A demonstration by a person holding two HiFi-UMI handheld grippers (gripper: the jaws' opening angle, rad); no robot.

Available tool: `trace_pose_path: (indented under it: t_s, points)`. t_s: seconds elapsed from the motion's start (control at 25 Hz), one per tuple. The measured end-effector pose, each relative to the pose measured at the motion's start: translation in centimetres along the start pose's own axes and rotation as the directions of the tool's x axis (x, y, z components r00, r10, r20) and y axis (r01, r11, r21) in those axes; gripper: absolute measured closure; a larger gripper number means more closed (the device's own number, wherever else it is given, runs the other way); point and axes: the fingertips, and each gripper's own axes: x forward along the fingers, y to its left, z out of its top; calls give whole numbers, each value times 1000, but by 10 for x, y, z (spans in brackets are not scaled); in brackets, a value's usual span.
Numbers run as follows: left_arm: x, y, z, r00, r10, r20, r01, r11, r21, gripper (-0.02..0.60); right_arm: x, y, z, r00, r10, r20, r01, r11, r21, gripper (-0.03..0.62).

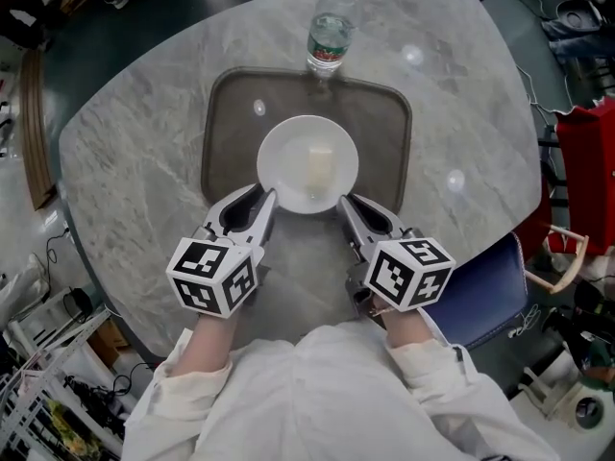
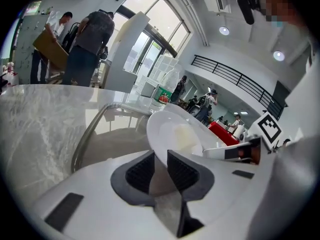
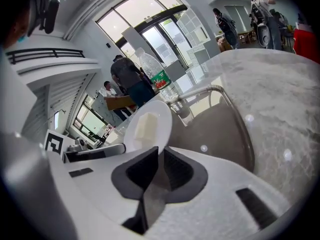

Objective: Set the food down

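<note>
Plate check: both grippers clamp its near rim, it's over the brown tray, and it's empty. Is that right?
Not empty. A pale block of food lies in the middle of the plate, clear in the head view. The rest holds: the left gripper and right gripper each clamp the near rim, over the brown tray.

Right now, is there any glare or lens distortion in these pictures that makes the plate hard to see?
Head view: small bright glints sit on the table and tray, and the white plate is so bright the pale food barely shows. Left gripper view: fisheye curving, dark corners, plate readable. Right gripper view: same curving, bright windows behind, plate sharp.
</note>
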Motion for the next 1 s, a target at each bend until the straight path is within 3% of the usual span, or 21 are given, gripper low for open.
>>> trace_pose_path:
  t_s: [0.4, 1.0]
  points:
    - [24, 4, 5, 997, -12, -73, 14, 1000, 19, 509, 13, -18, 9, 999, -31, -24, 32, 999, 23, 565]
    - [42, 12, 3, 990, 29, -135, -26, 999, 28, 500, 26, -28, 8, 995, -59, -86, 58, 998, -15, 565]
